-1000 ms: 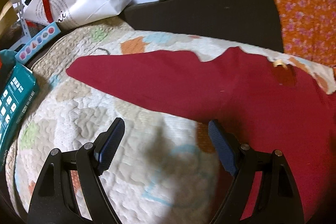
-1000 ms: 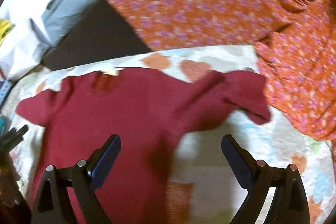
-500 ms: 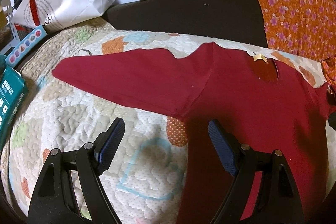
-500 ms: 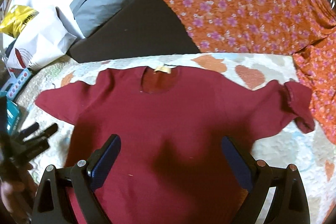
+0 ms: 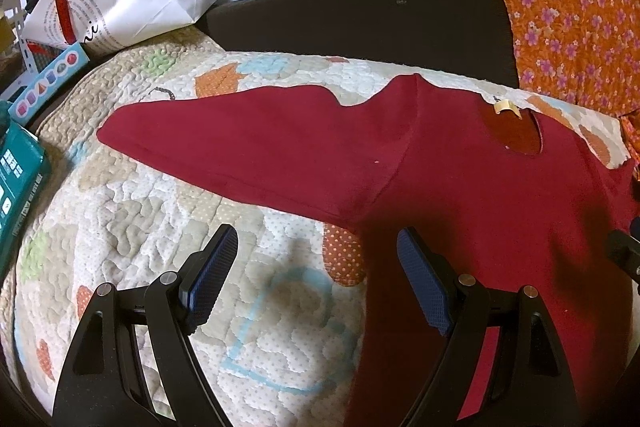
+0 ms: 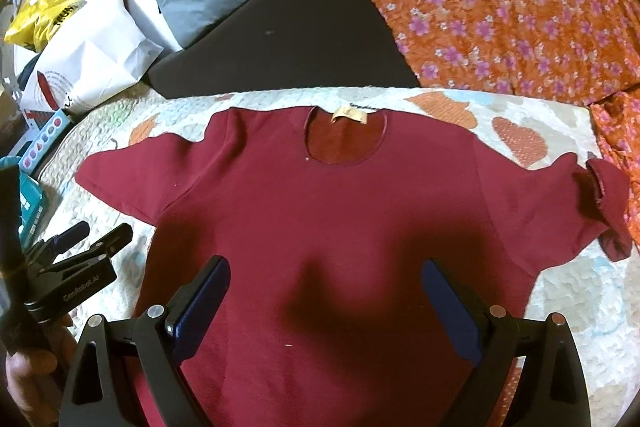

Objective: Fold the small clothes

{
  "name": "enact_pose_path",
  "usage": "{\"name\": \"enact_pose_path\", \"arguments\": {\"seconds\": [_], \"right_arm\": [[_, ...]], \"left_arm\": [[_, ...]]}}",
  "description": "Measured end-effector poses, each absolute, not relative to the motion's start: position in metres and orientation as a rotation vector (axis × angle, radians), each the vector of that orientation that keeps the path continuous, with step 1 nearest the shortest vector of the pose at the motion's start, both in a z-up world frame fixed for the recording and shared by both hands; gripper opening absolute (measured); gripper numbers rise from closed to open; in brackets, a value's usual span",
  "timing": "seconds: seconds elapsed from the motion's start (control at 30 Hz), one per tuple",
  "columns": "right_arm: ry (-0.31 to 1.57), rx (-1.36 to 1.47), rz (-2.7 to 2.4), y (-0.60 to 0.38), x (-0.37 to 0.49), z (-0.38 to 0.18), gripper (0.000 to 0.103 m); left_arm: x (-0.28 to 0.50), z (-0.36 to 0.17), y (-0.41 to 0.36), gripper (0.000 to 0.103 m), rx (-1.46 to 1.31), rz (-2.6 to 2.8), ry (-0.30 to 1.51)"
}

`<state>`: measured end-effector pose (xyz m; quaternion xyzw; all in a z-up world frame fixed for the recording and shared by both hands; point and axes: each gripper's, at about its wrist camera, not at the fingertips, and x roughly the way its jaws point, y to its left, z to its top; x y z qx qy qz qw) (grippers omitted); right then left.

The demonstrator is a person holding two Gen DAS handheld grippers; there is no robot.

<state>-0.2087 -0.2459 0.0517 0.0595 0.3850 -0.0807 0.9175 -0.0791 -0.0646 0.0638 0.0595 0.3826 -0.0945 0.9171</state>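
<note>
— How far along are you?

— Barely begun. Your red shirt (image 6: 340, 227) lies spread flat, neckline up, on the quilt (image 5: 168, 211), both sleeves out to the sides; the right sleeve's cuff (image 6: 608, 203) is curled over. No fold shows yet, so sleeves and body are all left to do.

— And your tongs?

— Left tongs (image 5: 316, 275) gape wide and empty, hovering over the shirt's edge below the left sleeve (image 5: 248, 155). Right tongs (image 6: 326, 307) gape just as wide above the chest, gripping nothing
</note>
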Motion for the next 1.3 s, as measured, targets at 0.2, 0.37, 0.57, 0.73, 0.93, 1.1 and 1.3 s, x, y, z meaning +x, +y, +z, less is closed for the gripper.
{"name": "enact_pose_path", "arguments": {"seconds": [0.2, 0.37, 0.57, 0.73, 0.93, 1.1, 1.3], "right_arm": [[0.784, 0.094, -0.174, -0.236, -0.201, 0.049, 0.096], [0.786, 0.086, -0.167, -0.230, -0.195, 0.048, 0.096], [0.795, 0.072, -0.158, -0.223, -0.188, 0.044, 0.096], [0.799, 0.065, -0.150, -0.218, -0.182, 0.040, 0.095], [0.816, 0.044, -0.141, -0.211, -0.172, 0.033, 0.095], [0.834, 0.035, -0.130, -0.205, -0.162, 0.027, 0.095], [0.840, 0.031, -0.103, -0.198, -0.152, 0.021, 0.094]], "left_arm": [[-0.072, 0.060, -0.058, 0.082, 0.104, -0.179, 0.800], [-0.068, 0.058, -0.052, 0.082, 0.095, -0.172, 0.803], [-0.061, 0.057, -0.044, 0.082, 0.081, -0.161, 0.806], [-0.053, 0.057, -0.034, 0.082, 0.059, -0.141, 0.810], [-0.044, 0.058, -0.027, 0.082, 0.053, -0.129, 0.817], [-0.024, 0.064, -0.004, 0.082, -0.004, -0.116, 0.833], [0.017, 0.073, 0.057, 0.082, -0.085, -0.012, 0.851]]}}
